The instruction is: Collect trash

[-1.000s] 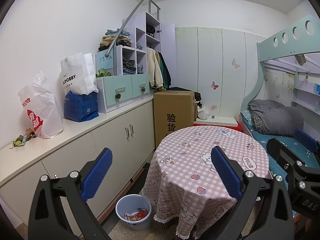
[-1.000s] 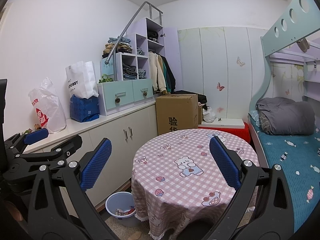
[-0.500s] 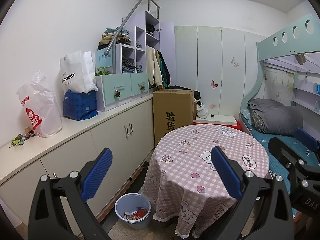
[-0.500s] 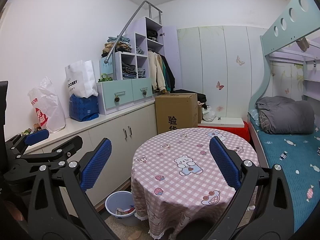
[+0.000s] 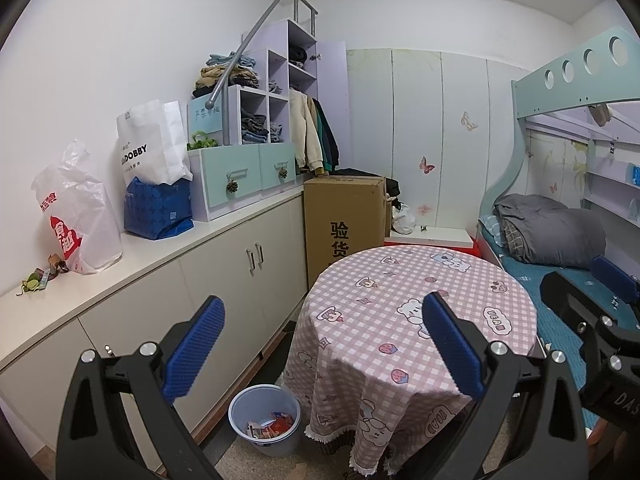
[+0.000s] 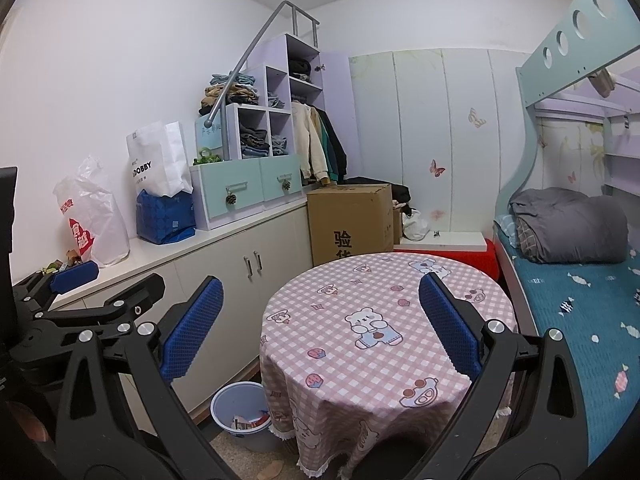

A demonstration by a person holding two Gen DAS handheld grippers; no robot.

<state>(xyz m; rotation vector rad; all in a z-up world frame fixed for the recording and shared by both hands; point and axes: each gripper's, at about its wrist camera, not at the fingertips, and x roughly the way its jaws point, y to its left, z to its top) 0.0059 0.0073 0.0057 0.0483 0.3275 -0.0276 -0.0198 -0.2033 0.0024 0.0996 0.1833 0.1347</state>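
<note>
both grippers, left gripper [image 5: 322, 344] and right gripper [image 6: 318, 326], hover spread wide and empty over the round table [image 5: 412, 312]. the trash bin [image 5: 265, 418] stands upright, mouth up, on the floor at the table's 7 o'clock, wrappers inside. a white bag [image 5: 150, 144] at 10 o'clock reads "dobby".

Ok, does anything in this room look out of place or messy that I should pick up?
Small scraps lie loose on the counter beside the white plastic bag, at the near end. They look like wrappers left out, though too small to identify. The bin on the floor already holds trash. The table is bare.
</note>
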